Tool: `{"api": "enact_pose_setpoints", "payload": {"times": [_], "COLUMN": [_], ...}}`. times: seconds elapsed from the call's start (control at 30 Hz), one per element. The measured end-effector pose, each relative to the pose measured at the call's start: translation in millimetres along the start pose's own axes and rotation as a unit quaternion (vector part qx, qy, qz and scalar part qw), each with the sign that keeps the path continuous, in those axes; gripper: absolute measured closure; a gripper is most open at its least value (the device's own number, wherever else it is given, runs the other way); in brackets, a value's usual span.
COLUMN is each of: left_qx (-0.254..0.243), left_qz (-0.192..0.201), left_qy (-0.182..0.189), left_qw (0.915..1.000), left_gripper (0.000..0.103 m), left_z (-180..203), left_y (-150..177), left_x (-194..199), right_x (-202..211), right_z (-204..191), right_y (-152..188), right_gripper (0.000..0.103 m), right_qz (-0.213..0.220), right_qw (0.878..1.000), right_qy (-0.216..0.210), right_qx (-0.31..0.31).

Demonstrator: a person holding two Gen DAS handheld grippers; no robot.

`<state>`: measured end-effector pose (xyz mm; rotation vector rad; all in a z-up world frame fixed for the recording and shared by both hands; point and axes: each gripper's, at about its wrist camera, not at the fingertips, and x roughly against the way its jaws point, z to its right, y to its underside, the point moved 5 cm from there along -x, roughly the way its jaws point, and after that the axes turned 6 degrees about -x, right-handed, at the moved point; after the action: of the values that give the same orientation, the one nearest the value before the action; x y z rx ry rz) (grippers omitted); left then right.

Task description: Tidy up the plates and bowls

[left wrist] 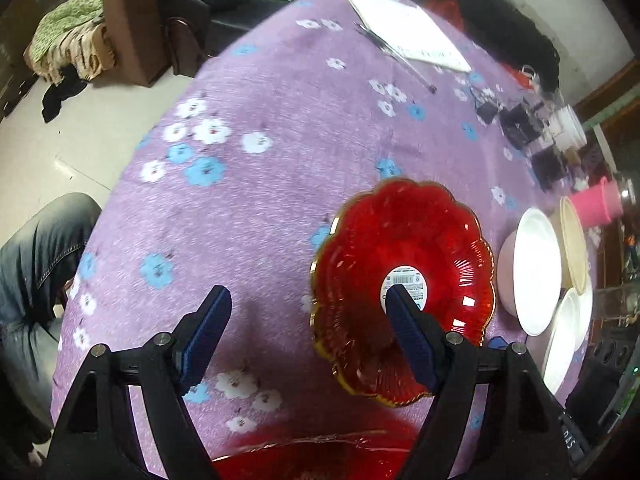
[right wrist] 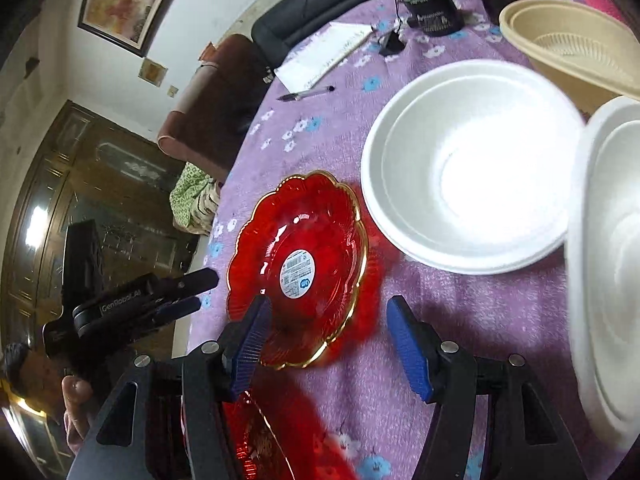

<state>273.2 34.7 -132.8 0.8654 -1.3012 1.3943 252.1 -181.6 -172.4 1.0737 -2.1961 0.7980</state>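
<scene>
Both pairs of blue-padded fingers (left wrist: 208, 336) stand apart with nothing caught in them. Over the purple flowered tablecloth (left wrist: 248, 208), the left gripper (left wrist: 310, 296) is spread wide and points steeply down; one finger is above bare cloth and the other crosses in front of the red glass plate (left wrist: 404, 256), with no grip on it that I can see. That plate, scalloped and gold-rimmed with a white barcode sticker (left wrist: 404, 280) at its centre, sits flat on the cloth near the middle of the table. The right gripper (right wrist: 324, 320) is released too, its jaws parted above the near edge of the same red glass plate (right wrist: 298, 268) and the cloth beside it, pressing on nothing. A second red plate (right wrist: 272, 444) lies closer to the table's near edge, partly hidden under the right gripper's frame and showing as a red blur at the bottom of the left view. Just right of the red plate is a wide white bowl (right wrist: 472, 168), with a white foam container (right wrist: 608, 264) touching or overlapping its far side and a beige bowl (right wrist: 568, 44) behind it. Farther off are a sheet of paper (right wrist: 324, 56), a pen (right wrist: 306, 94) and some dark boxes. From the right view the left gripper (right wrist: 188, 292) shows at the table's edge, a person's hand (right wrist: 76, 396) below it.
</scene>
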Motion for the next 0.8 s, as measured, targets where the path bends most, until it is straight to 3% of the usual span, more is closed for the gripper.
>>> {"api": "enact_pose_setpoints", "payload": {"times": [0.27, 0.47, 0.53, 0.6, 0.67, 0.7, 0.73, 0.8], "left_qx": [0.000, -0.014, -0.021, -0.031, -0.032, -0.031, -0.031, -0.034], "left_qz": [-0.030, -0.040, -0.034, -0.029, -0.022, -0.018, -0.018, -0.014], "left_qy": [-0.005, -0.009, -0.022, -0.039, -0.049, -0.039, -0.039, -0.050], "left_qw": [0.9995, 0.9990, 0.9989, 0.9983, 0.9980, 0.9986, 0.9986, 0.9981], "left_gripper": [0.023, 0.023, 0.030, 0.053, 0.070, 0.079, 0.079, 0.079], "left_z": [1, 12, 14, 16, 15, 17, 18, 22], "left_y": [-9, -5, -4, -3, -3, -3, -3, -3], "left_x": [-23, -36, -36, -35, -32, -31, -30, -30], "right_x": [-34, -37, -38, -38, -38, -38, -41, -43], "right_z": [4, 10, 7, 4, 2, 5, 7, 9], "right_y": [-3, -6, -4, -2, -1, -1, -3, -4], "right_gripper": [0.043, 0.047, 0.047, 0.047, 0.061, 0.089, 0.094, 0.095], "right_qz": [-0.036, -0.021, -0.018, -0.016, -0.006, 0.007, 0.008, 0.011], "right_qw": [0.999, 0.999, 1.000, 1.000, 1.000, 0.999, 0.999, 0.999], "right_qy": [0.005, -0.010, -0.007, 0.000, 0.015, 0.041, 0.041, 0.027], "right_qx": [-0.027, -0.025, -0.007, 0.005, 0.013, 0.017, 0.019, 0.014]}}
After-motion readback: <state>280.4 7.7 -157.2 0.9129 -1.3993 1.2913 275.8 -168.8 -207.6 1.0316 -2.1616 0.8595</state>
